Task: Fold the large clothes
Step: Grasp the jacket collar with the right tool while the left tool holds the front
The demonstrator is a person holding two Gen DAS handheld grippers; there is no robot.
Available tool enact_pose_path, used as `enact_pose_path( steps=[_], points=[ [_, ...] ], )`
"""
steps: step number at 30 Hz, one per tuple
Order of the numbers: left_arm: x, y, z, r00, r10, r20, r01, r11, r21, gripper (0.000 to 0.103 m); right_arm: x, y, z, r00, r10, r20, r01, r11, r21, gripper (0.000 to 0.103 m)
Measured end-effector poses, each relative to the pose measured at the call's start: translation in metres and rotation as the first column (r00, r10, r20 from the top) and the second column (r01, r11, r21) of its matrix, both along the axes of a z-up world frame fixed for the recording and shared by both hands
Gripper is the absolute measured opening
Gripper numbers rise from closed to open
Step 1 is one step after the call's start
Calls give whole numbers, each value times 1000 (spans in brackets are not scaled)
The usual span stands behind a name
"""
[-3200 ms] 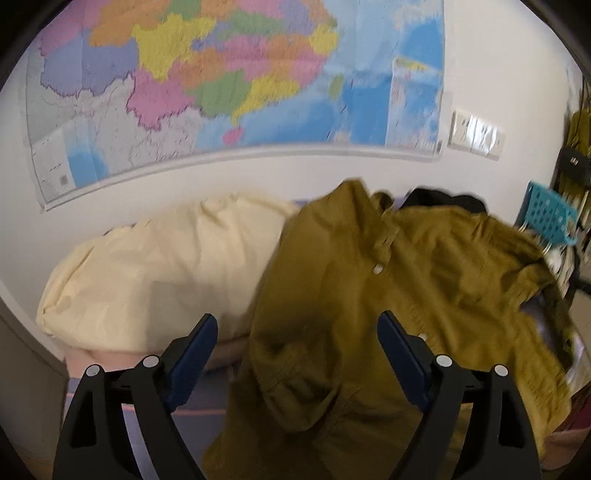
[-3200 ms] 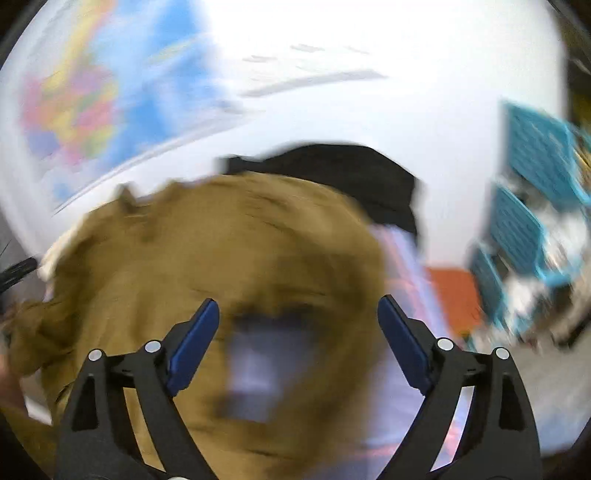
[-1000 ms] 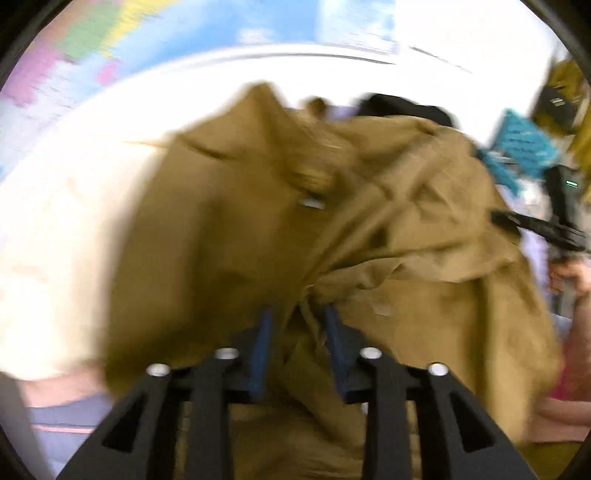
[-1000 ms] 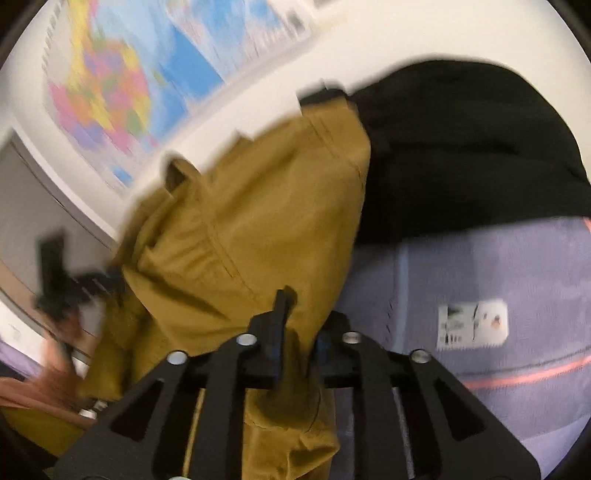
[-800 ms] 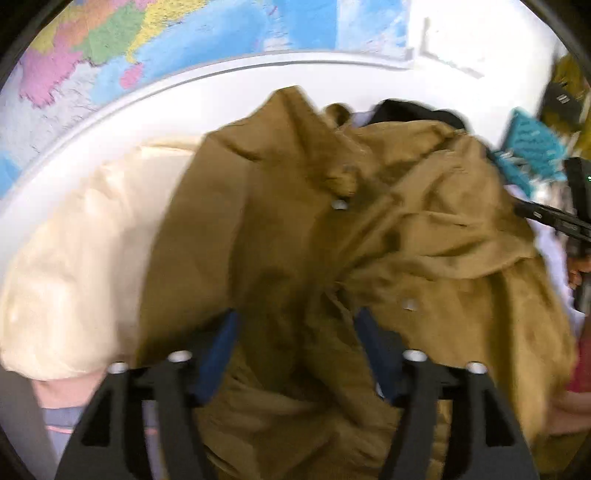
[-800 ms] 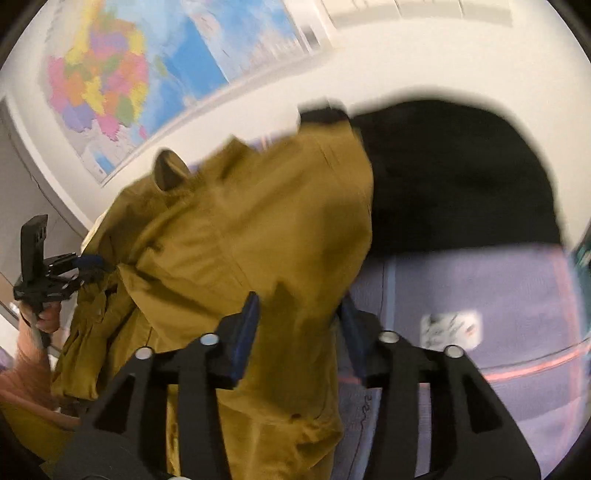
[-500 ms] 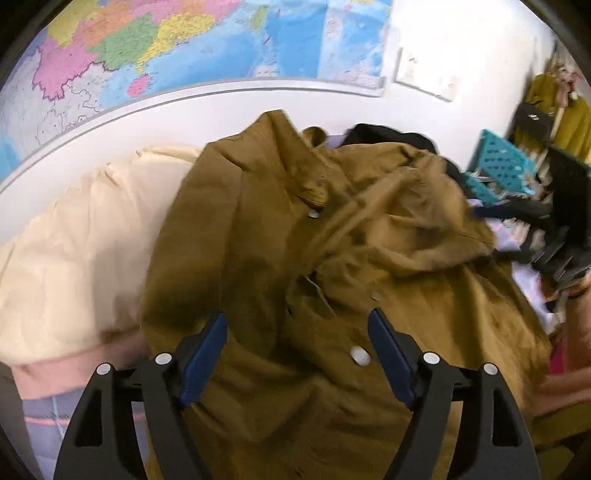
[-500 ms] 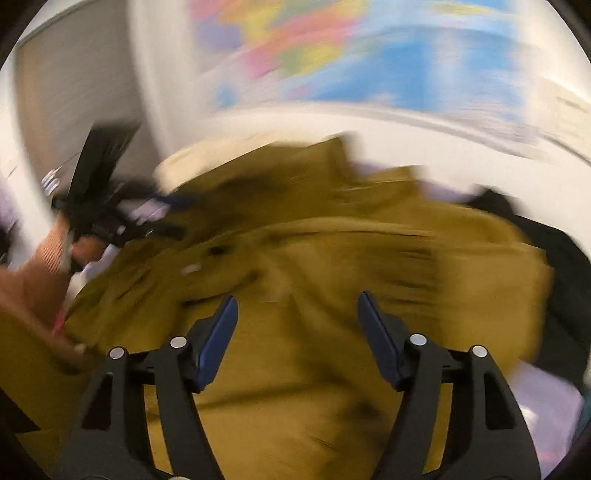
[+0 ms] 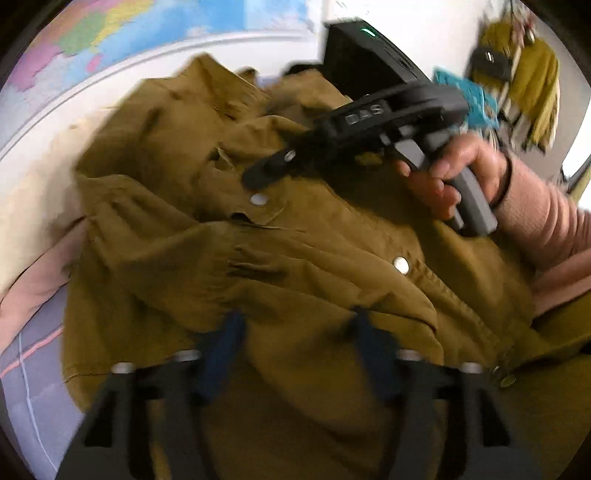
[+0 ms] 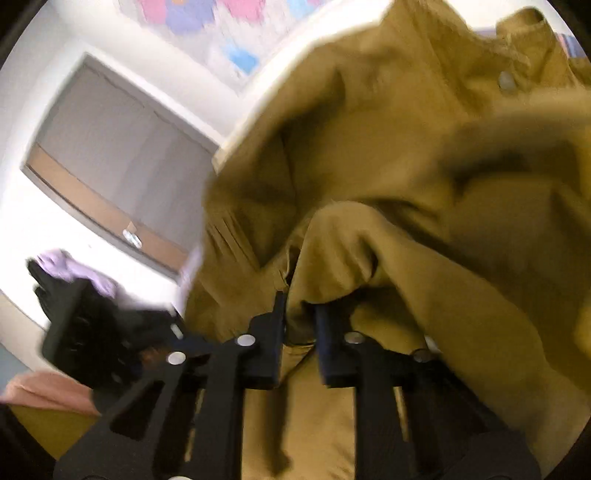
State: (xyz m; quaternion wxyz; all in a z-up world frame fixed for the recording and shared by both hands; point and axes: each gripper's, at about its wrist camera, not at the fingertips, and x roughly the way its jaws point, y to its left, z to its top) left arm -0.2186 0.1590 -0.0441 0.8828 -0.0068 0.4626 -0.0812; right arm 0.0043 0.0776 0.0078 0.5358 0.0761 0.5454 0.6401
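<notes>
An olive-brown jacket (image 9: 295, 240) with metal snap buttons lies crumpled on the bed and fills both views. My left gripper (image 9: 297, 332) is open, its blue-padded fingers (image 9: 221, 343) pressed against the jacket's lower folds with cloth between them. My right gripper (image 10: 299, 317) is shut on a fold of the jacket (image 10: 369, 240). In the left wrist view the right gripper (image 9: 255, 177) reaches in from the right over the jacket's front, held by a hand in a pink sleeve (image 9: 461, 173).
A lavender bedsheet (image 9: 26, 376) with a pink stripe lies under the jacket. A cream pillow (image 9: 22, 199) sits at left below a wall map (image 9: 129, 33). A teal basket (image 9: 469, 99) and hanging yellow clothes (image 9: 532, 81) are at right. A dark garment lies behind the jacket.
My right gripper has swung left across the jacket and shut on a fold. My left gripper opened after letting go of the jacket and has pushed forward into the cloth.
</notes>
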Motion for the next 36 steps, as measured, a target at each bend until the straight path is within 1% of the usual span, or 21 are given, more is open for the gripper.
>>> enact_pose_path(
  steps=[3, 4, 5, 7, 8, 9, 10, 12, 13, 15, 19, 21, 23, 24, 25, 26, 28, 29, 30, 32, 36],
  points=[
    [-11, 40, 22, 986, 147, 75, -148, 989, 11, 13, 12, 3, 25, 996, -76, -42, 82, 984, 156, 12],
    [-17, 62, 34, 962, 245, 116, -253, 966, 54, 9, 14, 4, 32, 993, -107, -45, 114, 972, 206, 12],
    [-19, 75, 39, 946, 299, 129, -309, 949, 68, 9, 16, 6, 38, 990, -130, -56, 140, 956, 258, 12],
    [-28, 111, 54, 891, 425, 156, -436, 899, 36, 9, 18, 14, 36, 984, -127, -121, 159, 939, 304, 15],
    [-35, 128, 60, 862, 477, 173, -486, 874, 13, 9, 17, 20, 31, 984, -103, -143, 142, 946, 291, 18],
    [-39, 137, 63, 842, 508, 181, -518, 855, 10, 13, 11, 31, 22, 989, -81, -123, 106, 972, 212, 27],
    [-41, 142, 64, 832, 523, 183, -533, 846, 3, 18, 2, 41, 12, 997, -52, -53, 57, 994, 97, 34],
    [-44, 138, 65, 848, 493, 194, -496, 867, -35, 33, -18, 49, -2, 998, 25, 65, -19, 996, -87, 53],
    [-45, 129, 64, 862, 459, 213, -464, 885, -30, 37, -27, 48, -7, 993, 62, 104, -46, 988, -148, 53],
    [-40, 109, 60, 894, 387, 225, -398, 918, 0, 57, -35, 37, 2, 981, 103, 164, -78, 985, -155, 54],
    [-22, 77, 52, 939, 273, 208, -275, 961, -21, 66, -32, 13, 50, 938, 122, 326, -93, 990, -106, 56],
    [-13, 67, 48, 948, 246, 201, -244, 969, -32, 68, -23, 14, 75, 907, 65, 415, -43, 997, -62, 58],
    [1, 67, 40, 957, 235, 171, -225, 972, -75, 71, -11, 15, 86, 854, 12, 520, 29, 997, -70, 58],
    [5, 66, 36, 959, 235, 160, -225, 971, -79, 71, 2, 19, 86, 811, -18, 584, 89, 992, -94, 59],
    [11, 66, 32, 960, 237, 149, -228, 971, -78, 71, 9, 22, 83, 787, -30, 616, 129, 985, -116, 59],
    [16, 66, 28, 961, 241, 133, -232, 969, -78, 71, 19, 31, 76, 779, -23, 626, 149, 978, -149, 57],
    [27, 69, 20, 963, 253, 94, -244, 965, -98, 71, 35, 33, 59, 810, 5, 586, 130, 974, -187, 57],
    [30, 70, 16, 962, 259, 81, -250, 963, -103, 71, 37, 45, 45, 839, 56, 542, 80, 971, -224, 52],
    [32, 72, 14, 962, 265, 72, -257, 961, -103, 72, 39, 37, 39, 845, 82, 529, 55, 970, -238, 44],
    [34, 76, 9, 960, 274, 46, -268, 957, -108, 72, 29, 50, 23, 836, 165, 523, -11, 959, -284, 41],
    [36, 88, 2, 957, 289, -5, -286, 947, -147, 73, 7, 47, 26, 798, 232, 556, -75, 954, -291, 40]
  ],
)
